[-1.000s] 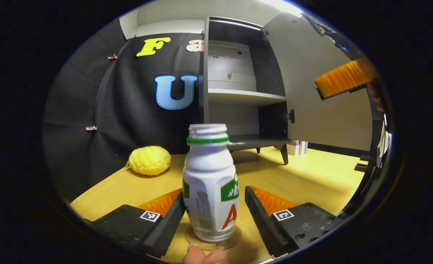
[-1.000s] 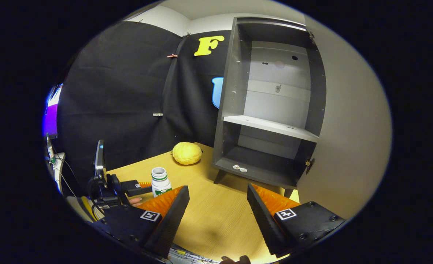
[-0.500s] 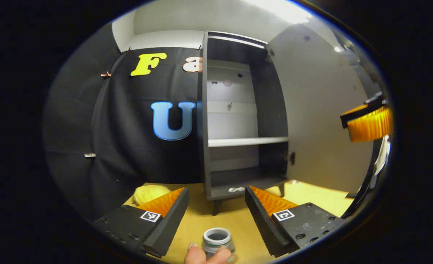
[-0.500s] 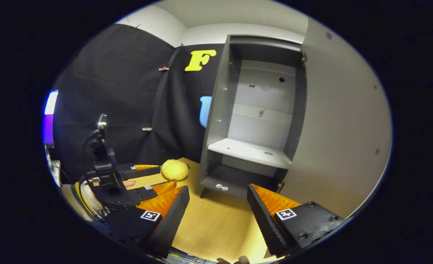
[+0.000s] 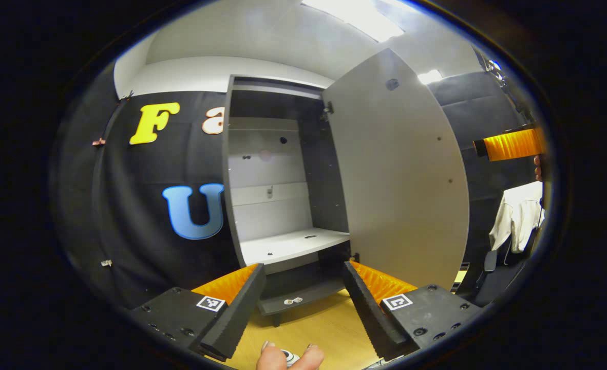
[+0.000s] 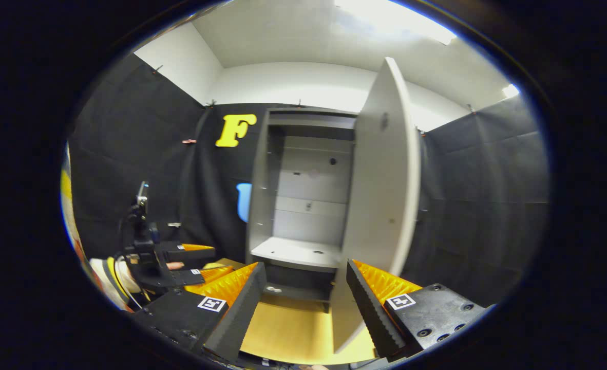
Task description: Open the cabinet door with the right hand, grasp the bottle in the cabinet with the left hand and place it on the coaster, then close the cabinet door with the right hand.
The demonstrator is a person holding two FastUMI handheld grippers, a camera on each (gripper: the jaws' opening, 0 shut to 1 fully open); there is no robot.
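The grey cabinet stands with its pale door swung wide to the right; both shelves look bare. My left gripper is open, held high and facing the cabinet. Just the rim of the white bottle peeks in at the bottom edge, beside a person's fingertips; the coaster is hidden. In the right gripper view the cabinet is ahead and the door is seen nearly edge-on. My right gripper is open in front of that edge, not touching it. The left gripper sits low at left.
The wooden table runs up to the cabinet's legs. Small white bits lie on the cabinet floor. One finger of the right gripper shows at far right, above a white cloth.
The left gripper rose and tilted up away from the bottle, which slid to the bottom edge of its view. The right gripper swung right, so the door now shows edge-on.
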